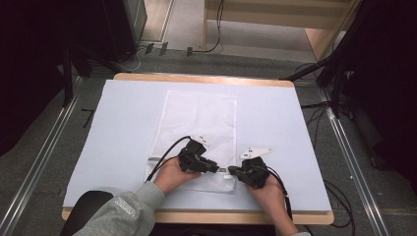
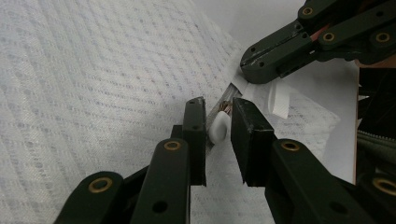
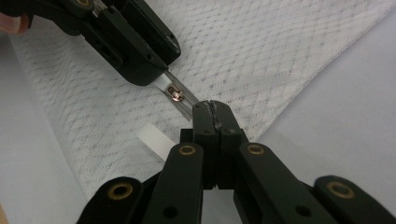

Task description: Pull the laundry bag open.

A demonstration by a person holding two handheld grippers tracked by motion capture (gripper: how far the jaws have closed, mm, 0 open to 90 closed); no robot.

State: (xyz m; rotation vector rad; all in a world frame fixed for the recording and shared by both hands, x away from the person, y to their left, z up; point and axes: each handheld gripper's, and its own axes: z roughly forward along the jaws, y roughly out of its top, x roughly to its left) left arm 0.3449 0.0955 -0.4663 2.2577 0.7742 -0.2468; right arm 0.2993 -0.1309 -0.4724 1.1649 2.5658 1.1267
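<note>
Lying flat mid-table, the limp mesh laundry bag (image 1: pixel 196 132) needed its zipper end pinned by the shut right gripper (image 3: pixel 212 106) while the part-open left gripper (image 2: pixel 218 122) straddled the white pull tab (image 2: pixel 218 128).

**Both grippers meeting at the mesh bag's near edge**

White mesh bag (image 1: pixel 196 132) lies flat mid-table (image 1: pixel 123 123). Left gripper (image 1: pixel 215 168) and right gripper (image 1: pixel 232 171) sit on the bag's near edge, tips almost touching, pointing at each other. Hands behind them.

Beyond the mesh bag (image 1: pixel 199 128), open table (image 1: pixel 128 113) is being left on every side. Its near edge is being crowded by both grippers, almost touching.
</note>
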